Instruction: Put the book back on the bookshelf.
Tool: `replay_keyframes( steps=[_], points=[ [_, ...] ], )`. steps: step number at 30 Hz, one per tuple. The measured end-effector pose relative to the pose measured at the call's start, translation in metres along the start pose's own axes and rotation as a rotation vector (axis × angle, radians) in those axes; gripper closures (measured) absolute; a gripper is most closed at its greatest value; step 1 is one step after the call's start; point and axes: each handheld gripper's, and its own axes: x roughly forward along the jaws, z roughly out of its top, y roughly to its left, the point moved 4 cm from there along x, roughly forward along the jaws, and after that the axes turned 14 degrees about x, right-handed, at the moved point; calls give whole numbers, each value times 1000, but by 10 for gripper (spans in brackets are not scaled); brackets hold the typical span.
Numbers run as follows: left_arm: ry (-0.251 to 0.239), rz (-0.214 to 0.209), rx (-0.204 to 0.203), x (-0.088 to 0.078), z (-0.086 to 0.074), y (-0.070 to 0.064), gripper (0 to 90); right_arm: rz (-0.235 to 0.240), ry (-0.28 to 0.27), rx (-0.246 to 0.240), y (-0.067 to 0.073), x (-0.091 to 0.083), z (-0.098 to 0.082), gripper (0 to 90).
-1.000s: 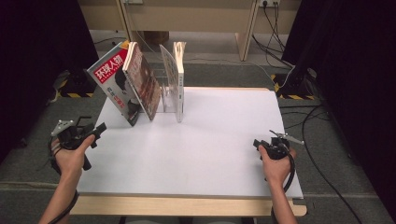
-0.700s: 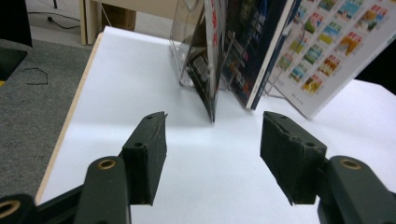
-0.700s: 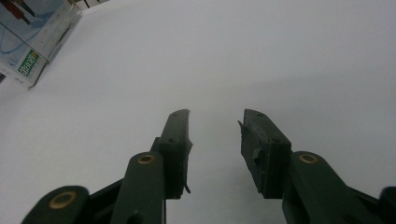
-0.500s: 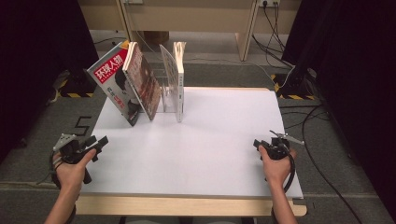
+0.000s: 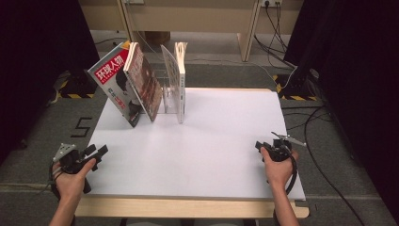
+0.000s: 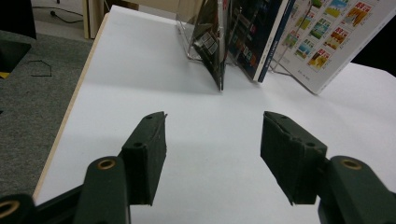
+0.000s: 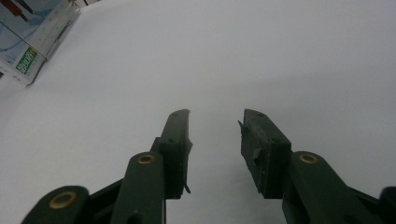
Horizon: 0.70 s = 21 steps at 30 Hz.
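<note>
Several magazines (image 5: 136, 84) lean in a clear rack (image 5: 171, 87) at the back left of the white table (image 5: 211, 136). A red-titled one (image 5: 113, 80) tilts out at the left, and a white book (image 5: 180, 80) stands upright at the right. My left gripper (image 5: 96, 151) sits at the table's left edge near the front, open and empty, pointing toward the rack (image 6: 196, 44). On the right edge my right gripper (image 5: 260, 145) rests low, open with nothing between its fingers (image 7: 177, 140).
Grey carpet surrounds the table, with a "5" mark (image 5: 82, 127) on the floor at the left. Cables (image 5: 320, 136) trail on the right floor. A wooden desk frame (image 5: 188, 19) stands behind. Black curtains flank both sides.
My left gripper has dropped and drawn back toward the table's near left corner. The right gripper has stayed in place.
</note>
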Motion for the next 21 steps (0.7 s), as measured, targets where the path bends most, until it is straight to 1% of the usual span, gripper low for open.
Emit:
replay_keyframes(
  steps=[6,9,12,14,17,18,21],
  points=[
    [-2,-12,-11,-2,-7,-1,402,2,-2,-5,0,0,0,622],
    [-13,-12,-21,-5,-8,0,403,1,-8,-3,0,-1,1,622],
    [-12,-13,-19,-6,-10,-1,403,-2,-8,-12,0,-1,1,621],
    [-13,-14,-16,-5,-10,-2,403,0,-1,-4,1,-2,0,621],
    [-14,-19,-15,-5,-10,-4,403,-1,-2,-4,1,-1,0,620],
    [-13,-20,-12,-5,-11,-4,403,-2,-4,-11,1,-1,0,620],
    [-8,-26,-14,-4,-12,-5,404,-1,-6,-8,1,-1,0,619]
  ],
)
